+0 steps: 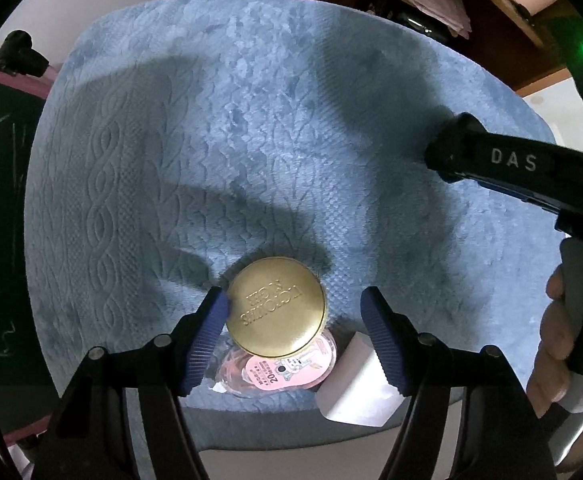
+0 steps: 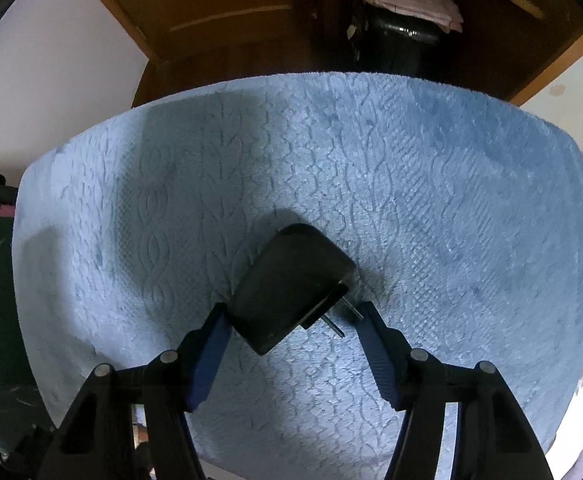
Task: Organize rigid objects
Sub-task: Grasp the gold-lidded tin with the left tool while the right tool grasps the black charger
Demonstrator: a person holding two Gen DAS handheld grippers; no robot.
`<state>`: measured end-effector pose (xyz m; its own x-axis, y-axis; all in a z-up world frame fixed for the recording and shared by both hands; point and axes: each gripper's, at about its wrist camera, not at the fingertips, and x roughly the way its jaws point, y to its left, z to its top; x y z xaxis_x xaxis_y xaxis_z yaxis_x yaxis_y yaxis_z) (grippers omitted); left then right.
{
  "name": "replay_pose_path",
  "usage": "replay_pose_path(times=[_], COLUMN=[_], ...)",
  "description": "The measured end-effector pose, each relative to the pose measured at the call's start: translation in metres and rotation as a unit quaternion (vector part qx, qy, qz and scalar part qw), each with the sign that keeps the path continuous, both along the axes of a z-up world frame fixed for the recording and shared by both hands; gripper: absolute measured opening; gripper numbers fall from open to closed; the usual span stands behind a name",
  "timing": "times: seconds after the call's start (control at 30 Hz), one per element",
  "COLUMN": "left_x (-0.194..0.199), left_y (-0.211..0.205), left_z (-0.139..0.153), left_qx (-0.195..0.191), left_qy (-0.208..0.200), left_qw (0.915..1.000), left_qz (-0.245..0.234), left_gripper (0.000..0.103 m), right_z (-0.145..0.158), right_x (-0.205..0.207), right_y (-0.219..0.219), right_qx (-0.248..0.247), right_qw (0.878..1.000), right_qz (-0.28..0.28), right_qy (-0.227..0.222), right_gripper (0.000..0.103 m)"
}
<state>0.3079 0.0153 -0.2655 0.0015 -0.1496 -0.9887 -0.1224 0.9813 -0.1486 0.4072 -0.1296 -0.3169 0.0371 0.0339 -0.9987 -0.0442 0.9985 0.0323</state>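
Hovering over the blue-covered table (image 2: 431, 200), you are straddling a black charger (image 2: 291, 284) with the right tongs (image 2: 291, 320), half-wide, prongs facing the right-hand pad. Your left tongs (image 1: 295, 308), equally wide, are bracketing a gold-lidded jar (image 1: 276, 305).

Blue mat (image 1: 251, 128) lying bare across far and left stretches; open passage there. Gold-lidded jar (image 1: 276, 304) and white box (image 1: 357, 384) crowding near edge. Right gripper (image 1: 503, 172) reaching in from right. Black plug (image 2: 291, 292) sitting mid-mat, prongs pointing right.
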Motion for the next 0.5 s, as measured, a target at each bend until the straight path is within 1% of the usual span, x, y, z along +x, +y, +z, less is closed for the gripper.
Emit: replay_pose_path(times=[0.1, 0.23, 0.37, 0.4, 0.43, 0.47, 0.5], left_x=[0.0, -0.001, 0.002, 0.002, 0.002, 0.001, 0.001], left_y=[0.002, 0.011, 0.015, 0.016, 0.018, 0.02, 0.022], left_z=[-0.004, -0.012, -0.021, -0.023, -0.024, -0.024, -0.024], left_qx=[-0.001, -0.003, -0.014, -0.016, -0.015, -0.013, -0.014], left_qy=[0.007, 0.021, 0.029, 0.03, 0.029, 0.026, 0.022], left_qw=[1.0, 0.9995, 0.9987, 0.9986, 0.9985, 0.9985, 0.9984], left_qz=[0.004, 0.022, 0.038, 0.041, 0.043, 0.046, 0.049], left_gripper=[0.071, 0.071, 0.071, 0.067, 0.065, 0.061, 0.059], right_z=[0.003, 0.005, 0.01, 0.011, 0.012, 0.008, 0.009], right_x=[-0.004, -0.008, -0.014, -0.015, -0.016, -0.018, -0.019], right_y=[0.0, -0.006, -0.016, -0.016, -0.016, -0.011, -0.012], right_qx=[0.003, 0.004, 0.005, 0.005, 0.004, 0.004, 0.004], right_qw=[1.0, 1.0, 1.0, 1.0, 1.0, 1.0, 1.0], right_qz=[0.003, 0.003, 0.004, 0.004, 0.004, 0.005, 0.007], right_qy=[0.0, 0.0, -0.002, -0.004, -0.005, -0.007, -0.008], right_gripper=[0.065, 0.065, 0.064, 0.064, 0.064, 0.064, 0.064])
